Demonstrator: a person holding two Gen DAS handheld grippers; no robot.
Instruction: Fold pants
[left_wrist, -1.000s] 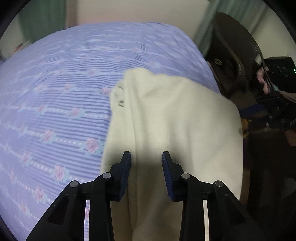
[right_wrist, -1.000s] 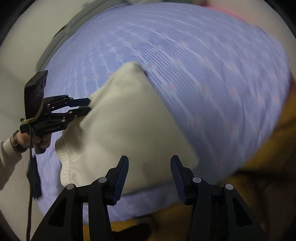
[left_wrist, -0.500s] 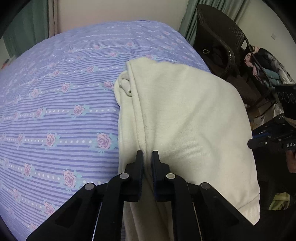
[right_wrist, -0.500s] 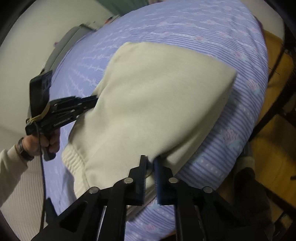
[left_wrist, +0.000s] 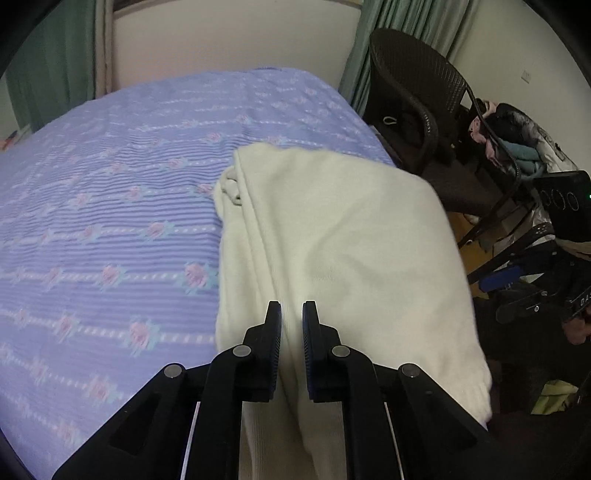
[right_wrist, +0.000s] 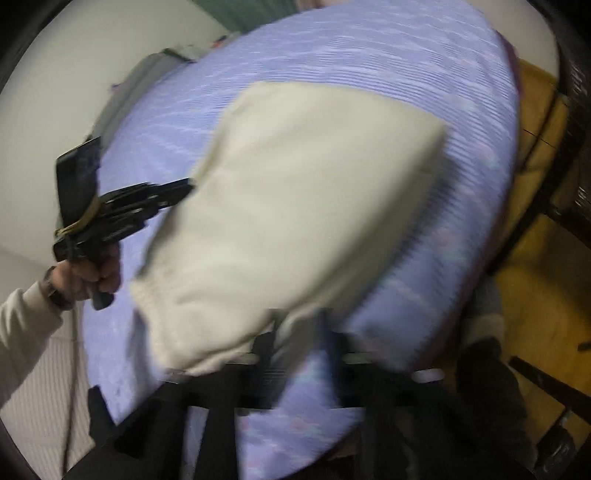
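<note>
1. Bedroom scene: bed (left_wrist: 110, 206) under a lilac striped cover with pink roses, green curtains (left_wrist: 48, 74) against a pale wall beyond the left gripper (left_wrist: 291, 314).
2. Off to that gripper's right — a dark wicker chair (left_wrist: 413, 96), a heap of clothes (left_wrist: 517, 136), orange-brown floor (right_wrist: 535, 295) beside the bed.
3. Cream pants (left_wrist: 332, 240), folded into a broad slab, lying on the bed's near corner; long axis running straight ahead of the left gripper, ribbed waistband (right_wrist: 173, 332) at the gripper end, bunched folded end farthest away.
4. Left gripper clenched on a ridge of the pants fabric near the waistband, seen from the right wrist held in a hand (right_wrist: 88, 273) with a pale sleeve.
5. Right gripper (right_wrist: 299, 332) blurred, jaws opening at the pants' near edge — fabric between the tips, grip released.
</note>
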